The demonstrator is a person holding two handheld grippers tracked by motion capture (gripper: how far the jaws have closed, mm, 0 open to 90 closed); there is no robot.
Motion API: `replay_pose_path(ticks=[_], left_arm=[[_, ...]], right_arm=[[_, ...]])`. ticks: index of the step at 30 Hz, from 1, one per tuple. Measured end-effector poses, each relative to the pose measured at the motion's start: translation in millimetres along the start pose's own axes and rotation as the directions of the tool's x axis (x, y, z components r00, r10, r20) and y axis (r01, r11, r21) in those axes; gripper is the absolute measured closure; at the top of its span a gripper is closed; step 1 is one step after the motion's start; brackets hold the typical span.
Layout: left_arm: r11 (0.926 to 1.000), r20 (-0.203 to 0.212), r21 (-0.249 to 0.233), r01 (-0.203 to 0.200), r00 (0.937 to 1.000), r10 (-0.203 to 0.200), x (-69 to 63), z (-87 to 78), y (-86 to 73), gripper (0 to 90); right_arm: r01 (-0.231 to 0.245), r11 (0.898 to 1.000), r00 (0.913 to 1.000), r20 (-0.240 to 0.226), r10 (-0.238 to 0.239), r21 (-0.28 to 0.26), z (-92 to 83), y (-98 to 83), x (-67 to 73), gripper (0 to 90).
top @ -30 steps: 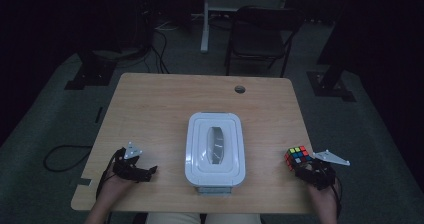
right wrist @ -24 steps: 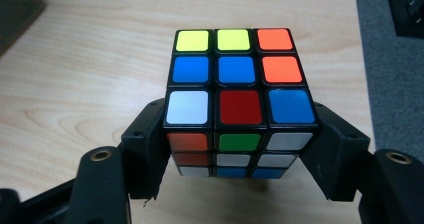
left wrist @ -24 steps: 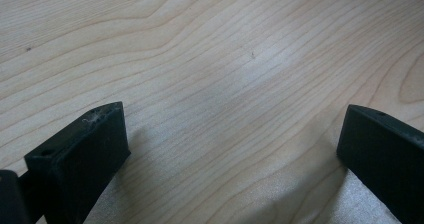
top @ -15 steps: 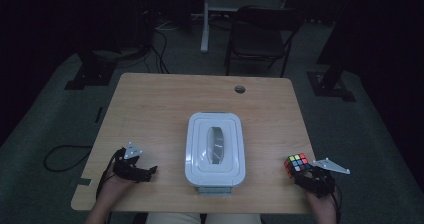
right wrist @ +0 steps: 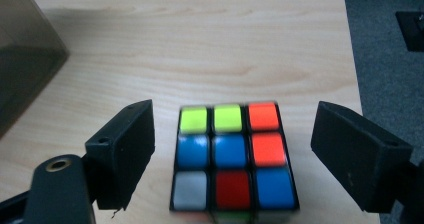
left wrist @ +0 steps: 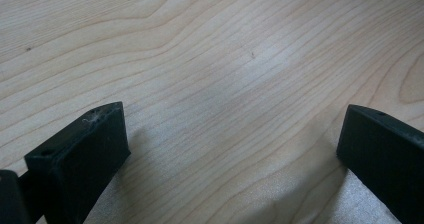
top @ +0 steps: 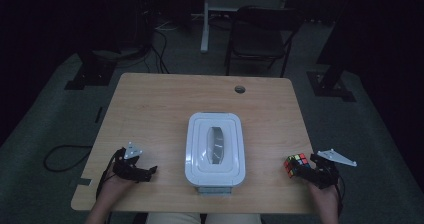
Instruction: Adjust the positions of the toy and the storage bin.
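Resting on the table point(top: 165, 99), the Rubik's cube point(right wrist: 233, 156) sits between the right gripper point(right wrist: 232, 154)'s just-opened jaws, untouched; left gripper point(left wrist: 230, 149) jaws gape, empty.

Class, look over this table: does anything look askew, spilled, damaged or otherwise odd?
Nothing stands out. The white lidded box sits square and closed; the scrambled puzzle cube lies flat between the right gripper's just-opened fingers, untouched.

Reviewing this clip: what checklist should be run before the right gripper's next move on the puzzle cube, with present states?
1. Right gripper jaws stand apart from the multicoloured puzzle cube, having just been opening: ok.
2. Cube sits flat on the light wooden table: ok.
3. Cube lies apart from the white lidded plastic box: ok.
4. Left gripper open over bare wood, nothing between its jaws: ok.
5. Box lid latched: cannot tell.
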State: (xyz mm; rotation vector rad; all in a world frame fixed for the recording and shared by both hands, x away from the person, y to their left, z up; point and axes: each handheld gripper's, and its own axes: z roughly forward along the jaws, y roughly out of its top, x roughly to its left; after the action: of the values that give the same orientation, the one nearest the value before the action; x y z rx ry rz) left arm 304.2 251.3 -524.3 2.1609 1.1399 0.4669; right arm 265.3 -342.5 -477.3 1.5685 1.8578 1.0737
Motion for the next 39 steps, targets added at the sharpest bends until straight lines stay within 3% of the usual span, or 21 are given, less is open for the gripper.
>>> replay_pose_path(ticks=[9, 18, 24, 27, 30, 34, 39], left_arm=[[1.0000, 0.000, 0.000, 0.000, 1.0000, 0.000, 0.0, 0.0, 0.0, 0.8], [1.0000, 0.000, 0.000, 0.000, 1.0000, 0.000, 0.0, 0.0, 0.0, 0.8], [1.0000, 0.000, 0.000, 0.000, 1.0000, 0.000, 0.0, 0.0, 0.0, 0.8], [1.0000, 0.000, 0.000, 0.000, 1.0000, 0.000, 0.0, 0.0, 0.0, 0.8], [1.0000, 0.004, -0.002, 0.004, 1.0000, -0.004, 0.8, -0.4, -0.2, 0.8], [1.0000, -0.001, 0.000, 0.002, 1.0000, -0.002, -0.1, -0.1, 0.0, 0.8], [1.0000, -0.003, 0.001, 0.003, 1.0000, -0.003, -0.2, -0.1, -0.1, 0.8]], right_arm=[[0.036, 0.999, 0.9981, -0.049, -0.038, -0.042, 5.7, 23.9, 17.0, 19.5], [0.073, 0.996, 0.9880, -0.133, -0.078, -0.046, 15.9, 42.3, 40.7, 13.8], [0.105, 0.993, 0.9806, -0.161, -0.112, -0.047, 25.9, 46.1, 57.1, 12.0], [0.096, 0.994, 0.9793, -0.175, -0.102, -0.044, 29.8, 46.6, 59.6, 14.3], [0.124, 0.991, 0.9814, -0.141, -0.130, -0.051, 36.7, 44.9, 69.9, 14.4], [0.169, 0.985, 0.9743, -0.144, -0.173, -0.042, 45.3, 42.1, 81.0, 14.4], [0.174, 0.984, 0.9669, -0.182, -0.179, -0.044, 55.3, 37.9, 87.9, 14.4]])
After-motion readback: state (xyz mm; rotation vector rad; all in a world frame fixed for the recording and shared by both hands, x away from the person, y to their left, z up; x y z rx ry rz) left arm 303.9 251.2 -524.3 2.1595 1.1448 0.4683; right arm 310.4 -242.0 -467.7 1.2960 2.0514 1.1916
